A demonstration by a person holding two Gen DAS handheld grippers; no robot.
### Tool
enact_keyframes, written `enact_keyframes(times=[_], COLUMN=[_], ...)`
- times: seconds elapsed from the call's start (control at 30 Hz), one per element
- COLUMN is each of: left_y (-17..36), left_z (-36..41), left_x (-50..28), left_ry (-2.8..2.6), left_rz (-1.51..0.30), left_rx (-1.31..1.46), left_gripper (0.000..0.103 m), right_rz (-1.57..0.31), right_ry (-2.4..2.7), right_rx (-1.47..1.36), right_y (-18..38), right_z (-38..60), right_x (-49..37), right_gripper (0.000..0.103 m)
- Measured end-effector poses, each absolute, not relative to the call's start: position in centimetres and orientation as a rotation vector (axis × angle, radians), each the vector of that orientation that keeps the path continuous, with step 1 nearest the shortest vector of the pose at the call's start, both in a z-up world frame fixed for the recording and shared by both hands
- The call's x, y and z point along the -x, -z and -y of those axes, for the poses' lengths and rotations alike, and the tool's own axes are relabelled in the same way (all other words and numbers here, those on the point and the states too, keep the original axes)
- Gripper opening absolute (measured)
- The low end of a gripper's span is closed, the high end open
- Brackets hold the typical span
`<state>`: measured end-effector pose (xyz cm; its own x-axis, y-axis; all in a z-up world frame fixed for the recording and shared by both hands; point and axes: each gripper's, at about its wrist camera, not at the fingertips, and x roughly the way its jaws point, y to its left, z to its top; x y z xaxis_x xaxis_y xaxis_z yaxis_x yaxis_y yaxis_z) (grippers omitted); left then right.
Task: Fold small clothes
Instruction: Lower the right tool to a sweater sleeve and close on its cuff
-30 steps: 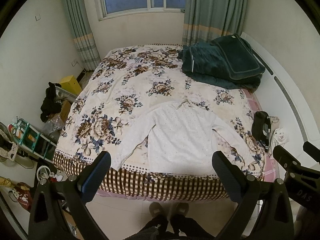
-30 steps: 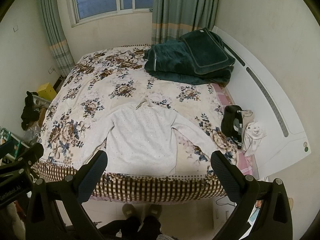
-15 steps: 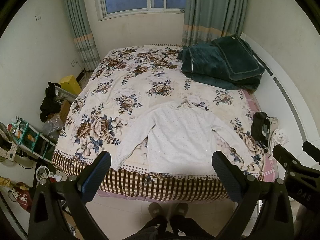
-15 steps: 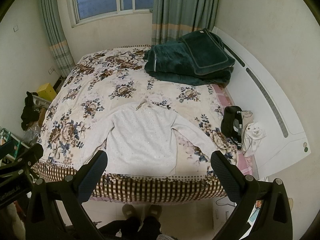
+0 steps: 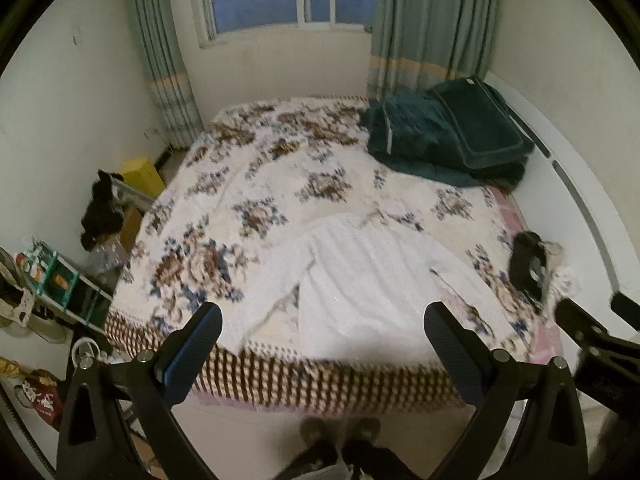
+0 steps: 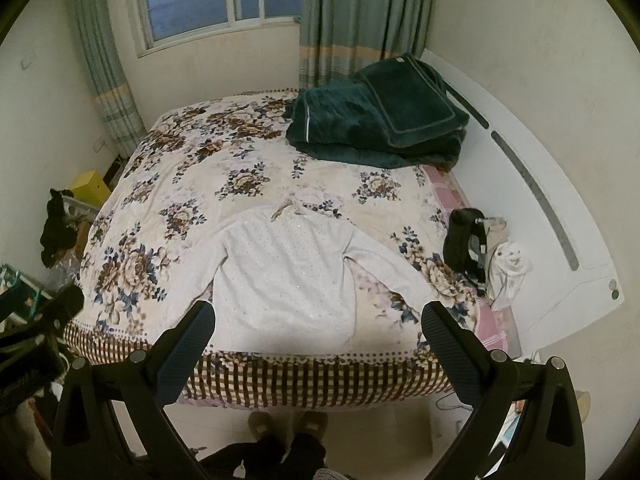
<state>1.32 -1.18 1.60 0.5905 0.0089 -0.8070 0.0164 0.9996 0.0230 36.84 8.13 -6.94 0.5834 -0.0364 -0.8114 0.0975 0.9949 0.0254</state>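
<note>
A small white long-sleeved top (image 5: 360, 280) lies flat on the near part of the flowered bed cover (image 5: 260, 184), sleeves spread, hem toward the bed's near edge. It also shows in the right wrist view (image 6: 284, 276). My left gripper (image 5: 324, 344) is open and empty, held above the floor before the bed's edge, short of the top's hem. My right gripper (image 6: 318, 340) is open and empty, at the same distance before the hem.
A folded dark green blanket (image 6: 376, 124) lies at the far right of the bed. A black item (image 6: 466, 244) and a white cloth (image 6: 508, 268) lie at the bed's right edge. Shelves and clutter (image 5: 52, 280) stand left of the bed. Slippered feet (image 6: 286, 426) stand below.
The left wrist view is now blurred and has tilted and shifted slightly toward the bed. The right gripper has barely moved. The top lies as before.
</note>
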Motion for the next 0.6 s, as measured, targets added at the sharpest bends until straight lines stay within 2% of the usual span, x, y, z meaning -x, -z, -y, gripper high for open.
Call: enact_keyframes(times=[0.13, 0.27, 0.6], left_y=[1.2, 6.0, 20.5], left_z=[0.5, 1.3, 6.6], left_x=[-4.0, -7.1, -16.4], left_ry=[-0.037, -0.015, -0.067], left_rz=[-0.841, -0.872, -1.002], left_rx=[-0.034, -0.076, -0.184], left_gripper=[0.103, 0.103, 0.103], right_rz=[-0.984, -1.023, -1.198], right_ry=[0.168, 0.298, 0.609], right_rx=[-0.141, -0.221, -0.541], right_y=[10.2, 15.6, 37.5], right_z=[-5.4, -1.6, 18.2], right_x=[-39.6, -42.7, -47.4], right_gripper=[0.103, 0.103, 0.103])
